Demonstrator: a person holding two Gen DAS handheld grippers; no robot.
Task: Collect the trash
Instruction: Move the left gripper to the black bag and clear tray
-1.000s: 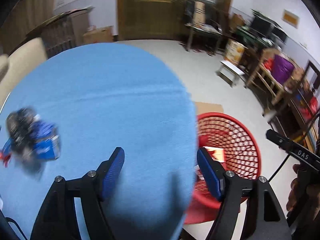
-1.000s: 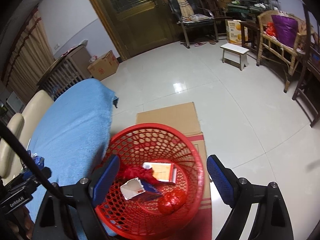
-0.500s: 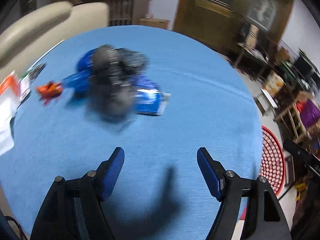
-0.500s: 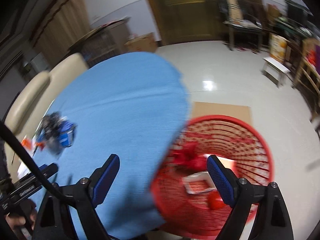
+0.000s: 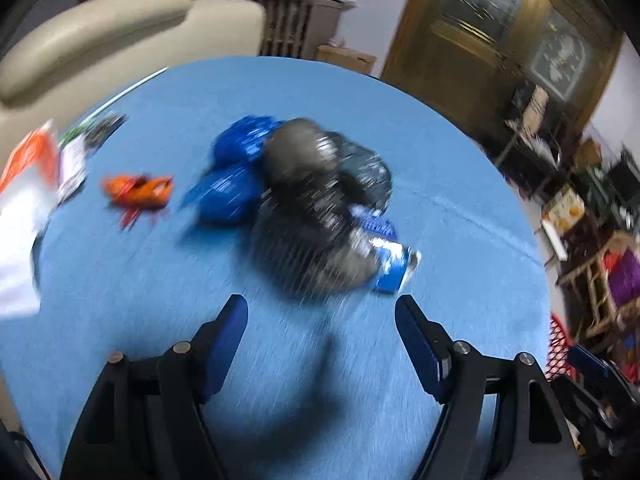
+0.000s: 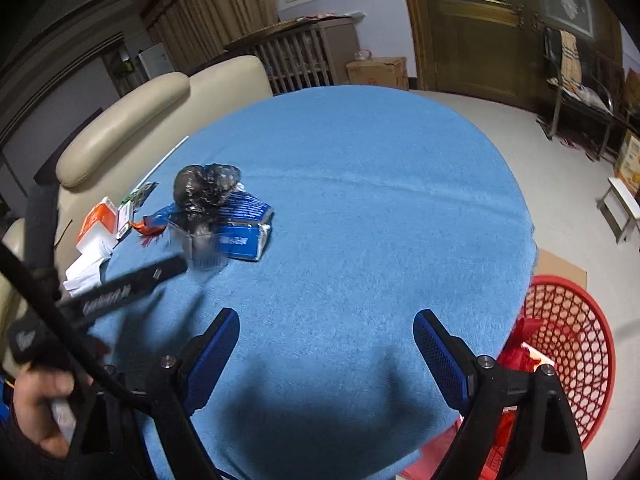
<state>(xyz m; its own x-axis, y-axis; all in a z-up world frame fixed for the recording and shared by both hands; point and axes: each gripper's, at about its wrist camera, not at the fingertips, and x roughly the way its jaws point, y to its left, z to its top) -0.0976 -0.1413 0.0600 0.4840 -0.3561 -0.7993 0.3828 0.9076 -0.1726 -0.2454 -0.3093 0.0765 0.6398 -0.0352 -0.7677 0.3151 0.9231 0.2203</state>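
Observation:
A crumpled black plastic bag [image 5: 320,200] [image 6: 208,188] lies on the blue table cloth [image 5: 440,180] on top of blue packaging [image 5: 228,196] and a blue box [image 6: 244,232]. An orange wrapper [image 5: 138,190] lies to its left. My left gripper [image 5: 320,332] is open and empty, just short of the black bag; this view is blurred. My right gripper [image 6: 326,348] is open and empty over the cloth's near part. The red mesh basket [image 6: 568,344] stands on the floor at the right with red trash inside.
White papers and an orange-white pack [image 6: 98,224] lie at the table's left edge. A beige sofa [image 6: 160,108] stands behind the table. A cardboard sheet [image 6: 560,268] lies beside the basket. Chairs and shelves stand at the far right.
Both grippers have swung from the red basket toward the table. The left gripper has moved close to the black bag. Both stay open and empty.

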